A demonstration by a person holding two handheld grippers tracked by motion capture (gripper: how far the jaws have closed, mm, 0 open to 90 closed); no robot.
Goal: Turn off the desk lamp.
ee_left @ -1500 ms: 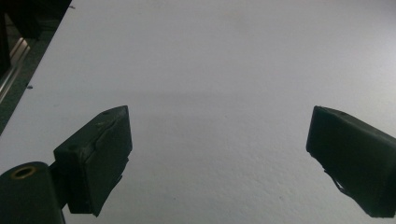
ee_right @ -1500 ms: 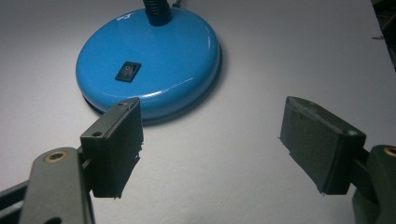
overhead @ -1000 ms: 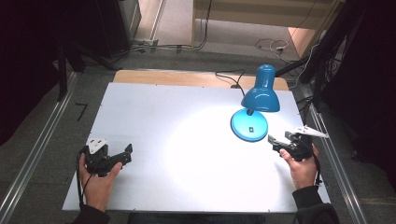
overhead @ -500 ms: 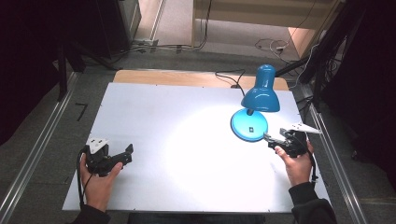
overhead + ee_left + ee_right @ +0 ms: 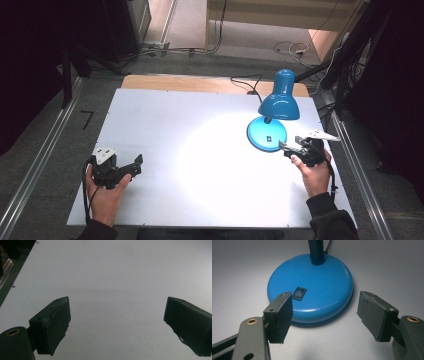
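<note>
Jaws of right gripper (image 5: 324, 317) wide, just been closing, nothing gripped; approaching lamp (image 5: 270, 122) base. Next: press switch (image 5: 300, 293).

White table top (image 5: 165, 125) – lit patch at centre; metal rails (image 5: 37, 165) alongside, cables (image 5: 285, 49) on floor beyond.

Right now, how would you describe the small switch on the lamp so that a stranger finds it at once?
Find the blue desk lamp on the white table, toward its right side. On the round blue base, in front of the black neck, sits the switch: a small black rectangle, the base's one dark mark.
</note>
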